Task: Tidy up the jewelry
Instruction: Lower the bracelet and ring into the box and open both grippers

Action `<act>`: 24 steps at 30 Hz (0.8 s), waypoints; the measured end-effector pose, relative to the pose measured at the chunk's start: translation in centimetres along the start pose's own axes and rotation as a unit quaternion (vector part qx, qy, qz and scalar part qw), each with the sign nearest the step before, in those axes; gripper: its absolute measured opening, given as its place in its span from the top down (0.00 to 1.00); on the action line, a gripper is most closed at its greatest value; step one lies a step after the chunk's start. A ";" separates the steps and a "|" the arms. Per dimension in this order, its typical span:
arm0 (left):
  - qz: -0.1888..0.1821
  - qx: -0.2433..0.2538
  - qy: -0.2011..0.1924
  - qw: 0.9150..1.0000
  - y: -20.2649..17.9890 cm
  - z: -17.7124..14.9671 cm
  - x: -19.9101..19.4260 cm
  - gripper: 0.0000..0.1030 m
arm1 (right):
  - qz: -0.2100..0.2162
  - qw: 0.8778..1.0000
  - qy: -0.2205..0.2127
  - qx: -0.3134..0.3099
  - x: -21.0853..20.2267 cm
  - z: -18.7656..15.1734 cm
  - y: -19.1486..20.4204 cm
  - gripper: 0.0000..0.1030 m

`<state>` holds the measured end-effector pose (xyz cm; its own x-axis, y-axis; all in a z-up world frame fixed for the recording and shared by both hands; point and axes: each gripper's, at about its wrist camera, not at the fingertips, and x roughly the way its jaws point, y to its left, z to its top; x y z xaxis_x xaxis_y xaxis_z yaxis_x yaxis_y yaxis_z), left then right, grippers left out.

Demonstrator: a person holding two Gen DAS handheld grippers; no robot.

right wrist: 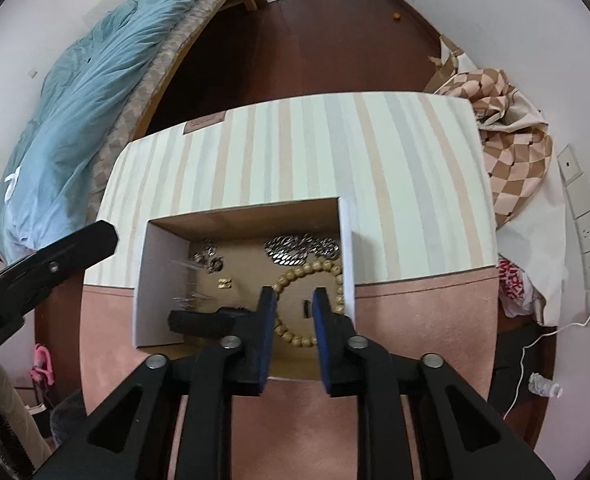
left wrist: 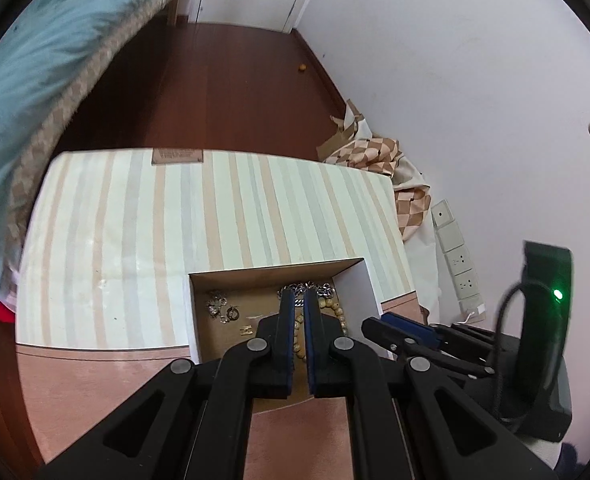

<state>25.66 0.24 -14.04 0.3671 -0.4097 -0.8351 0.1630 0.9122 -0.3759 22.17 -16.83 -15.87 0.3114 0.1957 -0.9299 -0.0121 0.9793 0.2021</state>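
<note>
An open cardboard box [right wrist: 163, 276] sits on a striped cloth. Inside lie a wooden bead bracelet [right wrist: 319, 270], a silver chain [right wrist: 301, 248], small silver earrings [right wrist: 209, 260] and a small gold piece [right wrist: 225, 283]. My right gripper [right wrist: 293, 300] hangs open over the box, above the bead bracelet, with nothing between its pads. My left gripper [left wrist: 300, 300] is nearly shut over the same box [left wrist: 351, 268], with the beads [left wrist: 337, 312] and chain [left wrist: 307, 290] below its tips and nothing seen held. The right gripper's fingers [left wrist: 399, 330] show at the right of the left wrist view.
The box rests on a table covered by a striped and pink cloth [right wrist: 335, 152]. A bed with a blue quilt [right wrist: 87, 92] stands at the left. Checkered fabric [right wrist: 507, 160] and wall sockets [right wrist: 587, 224] are at the right. A black device with a green light [left wrist: 551, 320] stands near.
</note>
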 end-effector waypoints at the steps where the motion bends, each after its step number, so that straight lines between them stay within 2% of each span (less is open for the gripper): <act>1: -0.004 -0.003 0.003 1.000 0.1 0.2 0.3 0.98 | -0.002 1.000 -0.003 0.001 -0.1 0.0 -0.1 0.78; 4: -0.008 -0.007 0.017 1.000 0.1 0.7 0.9 0.97 | -0.005 1.000 -0.008 0.002 -0.5 0.0 -0.3 0.75; 6: -0.003 -0.015 0.027 1.000 0.2 1.1 1.2 0.96 | -0.008 1.000 -0.012 0.001 -0.7 -0.1 -0.2 0.63; 8: 0.011 -0.026 0.035 0.999 0.4 1.0 1.1 0.94 | -0.018 1.000 -0.018 -0.006 -1.1 -0.1 0.1 0.46; 10: 0.045 -0.022 0.029 0.998 0.6 0.7 0.9 0.93 | -0.029 0.999 -0.025 -0.011 -1.4 -0.2 0.3 0.41; 11: 0.062 -0.017 0.026 0.998 0.6 0.3 0.7 0.90 | -0.039 0.999 -0.027 -0.017 -1.6 -0.5 0.5 0.35; 12: 0.074 -0.015 0.025 0.997 0.8 -0.1 0.7 0.73 | -0.048 0.998 -0.029 -0.021 -1.7 -0.7 0.7 0.31; 13: 0.085 -0.014 0.026 0.996 1.0 -0.5 0.6 0.60 | -0.054 0.998 -0.030 -0.024 -1.8 -0.9 0.7 0.23; 14: 0.097 -0.015 0.024 0.995 1.3 -1.0 0.5 0.28 | -0.056 0.998 -0.031 -0.024 -1.8 -1.1 0.7 0.17; 15: 0.103 -0.018 0.020 0.994 1.6 -1.3 0.4 0.17 | -0.058 0.998 -0.030 -0.025 -1.8 -1.3 0.7 0.15; 19: 0.127 -0.022 0.018 0.991 2.5 -2.7 0.4 0.17 | -0.068 0.997 -0.025 -0.026 -1.5 -2.0 0.6 0.11; 21: 0.145 -0.018 0.014 0.989 2.6 -3.3 0.2 0.08 | -0.080 0.996 -0.027 -0.025 -1.5 -2.4 0.5 0.10; 24: 0.171 -0.010 0.000 0.985 2.6 -4.2 -0.6 0.03 | -0.089 0.995 -0.032 -0.026 -1.8 -2.9 0.6 0.09</act>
<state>22.03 2.82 -16.22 0.3969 -0.0782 -0.9145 0.0123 0.9967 -0.0799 18.79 -16.49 -14.95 0.3728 0.0165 -0.9278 0.0007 0.9998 0.0181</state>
